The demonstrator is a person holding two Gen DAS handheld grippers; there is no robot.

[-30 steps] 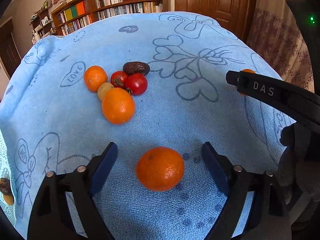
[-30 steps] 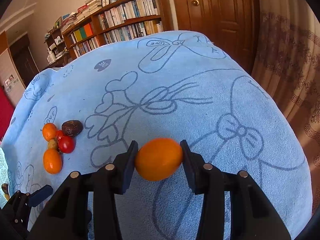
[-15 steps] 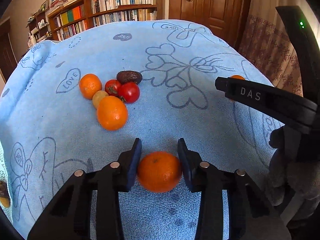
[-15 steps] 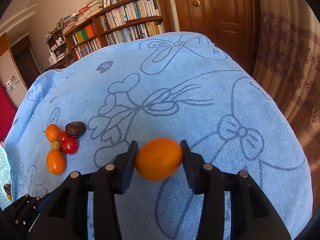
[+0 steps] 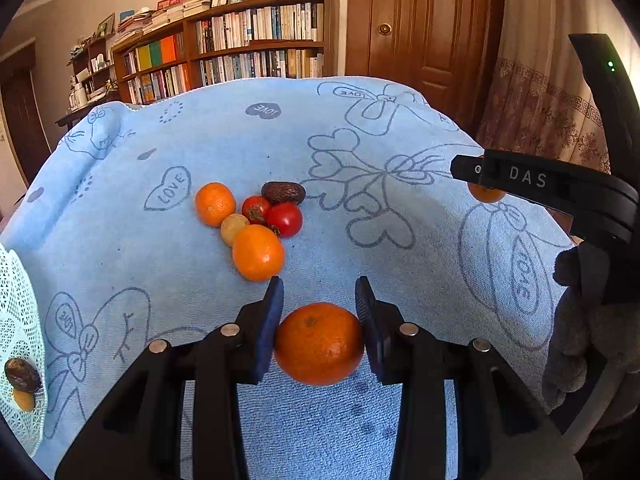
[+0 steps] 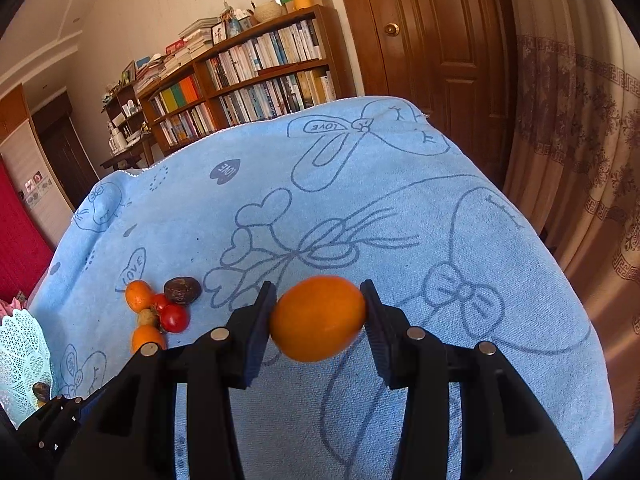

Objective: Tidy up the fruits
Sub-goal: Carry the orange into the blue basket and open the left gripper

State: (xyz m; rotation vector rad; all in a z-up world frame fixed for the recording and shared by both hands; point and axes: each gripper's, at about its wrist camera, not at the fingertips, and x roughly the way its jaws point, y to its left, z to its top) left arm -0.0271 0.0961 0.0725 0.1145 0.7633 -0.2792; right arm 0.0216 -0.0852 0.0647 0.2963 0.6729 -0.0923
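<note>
My left gripper point(image 5: 319, 312) is shut on a round orange mandarin point(image 5: 319, 343), held just above the blue towel point(image 5: 420, 288). My right gripper point(image 6: 318, 300) is shut on a smooth orange fruit point(image 6: 317, 318), lifted over the towel point(image 6: 400, 208). Ahead on the towel lies a cluster: two oranges point(image 5: 258, 252) point(image 5: 215, 204), a small yellow fruit point(image 5: 234, 229), two red tomatoes point(image 5: 285, 219) and a dark brown date point(image 5: 283, 192). The same cluster point(image 6: 160, 312) sits at the left of the right wrist view. The right gripper's body point(image 5: 560, 192) crosses the right side of the left wrist view.
A white lace mat point(image 5: 18, 344) at the left edge carries a date point(image 5: 22, 375) and a small yellow fruit point(image 5: 23, 399). Behind the table stand a bookshelf point(image 5: 240, 48), a wooden door point(image 5: 420, 28) and a curtain point(image 5: 548, 112). The towel drops off at the right edge.
The left gripper closed its jaws on the mandarin and lifted it off the towel. The right gripper kept its hold on the orange fruit and rose a little.
</note>
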